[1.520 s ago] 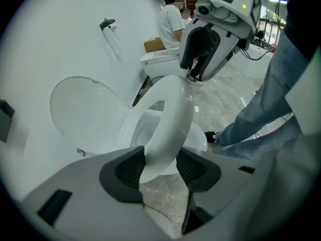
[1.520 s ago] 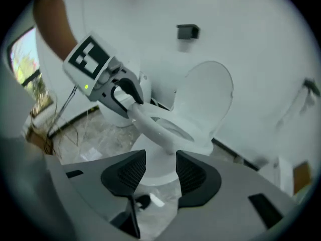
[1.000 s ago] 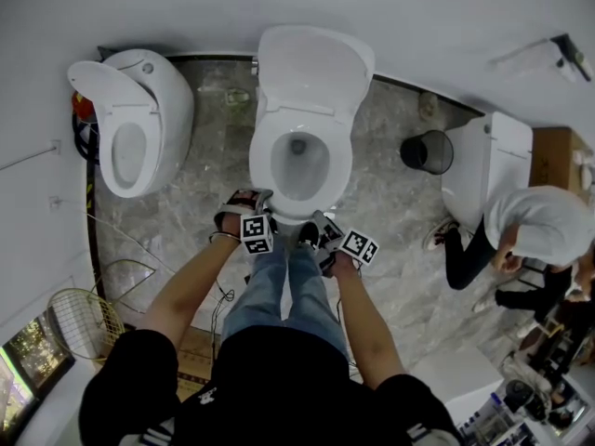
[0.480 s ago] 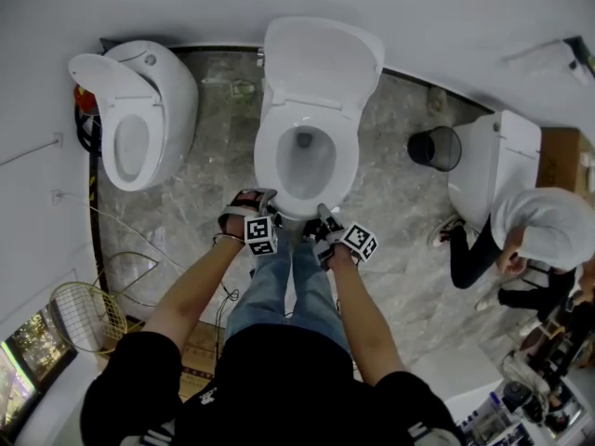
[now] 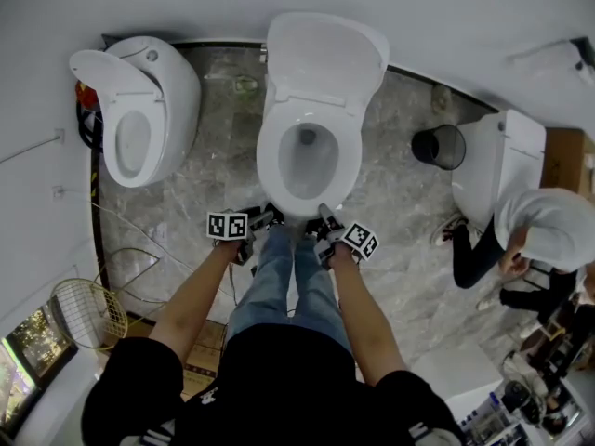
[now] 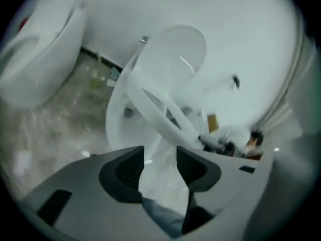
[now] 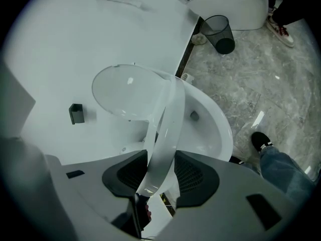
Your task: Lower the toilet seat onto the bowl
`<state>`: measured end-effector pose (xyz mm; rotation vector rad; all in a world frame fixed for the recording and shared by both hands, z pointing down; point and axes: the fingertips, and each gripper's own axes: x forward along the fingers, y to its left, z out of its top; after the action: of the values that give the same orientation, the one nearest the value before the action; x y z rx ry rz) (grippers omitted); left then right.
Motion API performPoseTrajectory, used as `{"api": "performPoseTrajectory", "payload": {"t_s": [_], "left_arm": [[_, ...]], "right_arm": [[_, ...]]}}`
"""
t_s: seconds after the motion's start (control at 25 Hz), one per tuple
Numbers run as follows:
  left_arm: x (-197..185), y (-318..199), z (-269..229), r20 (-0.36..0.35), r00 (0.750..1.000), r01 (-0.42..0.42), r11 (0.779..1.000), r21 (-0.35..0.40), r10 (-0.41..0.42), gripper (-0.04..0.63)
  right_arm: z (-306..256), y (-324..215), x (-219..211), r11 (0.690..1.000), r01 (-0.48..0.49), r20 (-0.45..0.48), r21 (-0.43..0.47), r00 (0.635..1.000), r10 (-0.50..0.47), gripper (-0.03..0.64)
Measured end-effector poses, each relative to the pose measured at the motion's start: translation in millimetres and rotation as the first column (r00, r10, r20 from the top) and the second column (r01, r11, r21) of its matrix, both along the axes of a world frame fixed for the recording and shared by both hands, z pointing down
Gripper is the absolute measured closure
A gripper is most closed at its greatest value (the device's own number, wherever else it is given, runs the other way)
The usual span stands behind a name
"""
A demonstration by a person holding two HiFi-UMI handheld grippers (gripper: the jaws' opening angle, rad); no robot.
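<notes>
Front of the glossy white ceramic bowl (image 7: 215, 129): bare grey marble floor (image 5: 223, 156) on either side, with the second white toilet (image 5: 139, 119) and the round black bin (image 5: 437, 147) well apart. Right gripper (image 7: 161, 172) is clamped on the white plastic toilet seat (image 7: 168, 129), which is tilted partway above the bowl. Left gripper (image 6: 159, 164) jaws are closing, seat's front edge between its ribbed black pads (image 6: 128, 167). Oval lid (image 7: 128, 92) is upright against the wall.
</notes>
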<state>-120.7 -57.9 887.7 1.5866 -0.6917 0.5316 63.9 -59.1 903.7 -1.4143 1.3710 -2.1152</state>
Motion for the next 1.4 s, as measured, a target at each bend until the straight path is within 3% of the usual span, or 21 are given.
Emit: {"api": "performPoseTrajectory", "payload": {"t_s": [0.04, 0.12, 0.2, 0.32, 0.52, 0.96, 1.4], "left_arm": [[1.7, -6.7, -2.3, -0.106, 0.984, 0.138, 0.989, -0.063, -0.144, 0.393], [3.3, -22.3, -6.3, -0.238, 0.906, 0.320, 0.935, -0.152, -0.349, 0.393], [6.0, -33.2, -3.9, -0.286, 0.853, 0.394, 0.898, -0.196, -0.437, 0.392], [11.3, -39.5, 6.5, -0.281, 0.832, 0.427, 0.875, -0.228, -0.479, 0.383], [8.4, -31.3, 28.3, -0.190, 0.855, 0.434, 0.866, -0.248, -0.482, 0.454], [8.8, -11.5, 67.0, -0.070, 0.904, 0.389, 0.879, -0.277, -0.422, 0.453], [7.6, 1.7, 102.1, 0.016, 0.940, 0.328, 0.892, -0.312, -0.340, 0.446]], "right_arm": [[1.1, 0.9, -0.2, 1.000, 0.004, -0.002, -0.004, 1.000, -0.004, 0.434], [3.0, 2.9, -0.7, 1.000, 0.011, -0.004, -0.012, 1.000, -0.011, 0.433], [5.5, 4.4, -0.8, 1.000, 0.017, -0.004, -0.017, 1.000, -0.017, 0.433], [10.2, 7.3, -1.6, 0.999, 0.023, -0.007, -0.026, 1.000, -0.023, 0.434], [20.6, 14.7, -4.5, 0.998, 0.041, -0.017, -0.052, 0.999, -0.042, 0.433], [58.6, 36.8, -8.5, 0.982, 0.092, -0.031, -0.165, 0.995, -0.098, 0.422], [96.6, 53.0, -9.3, 0.942, 0.161, -0.056, -0.295, 0.981, -0.185, 0.402]]}}
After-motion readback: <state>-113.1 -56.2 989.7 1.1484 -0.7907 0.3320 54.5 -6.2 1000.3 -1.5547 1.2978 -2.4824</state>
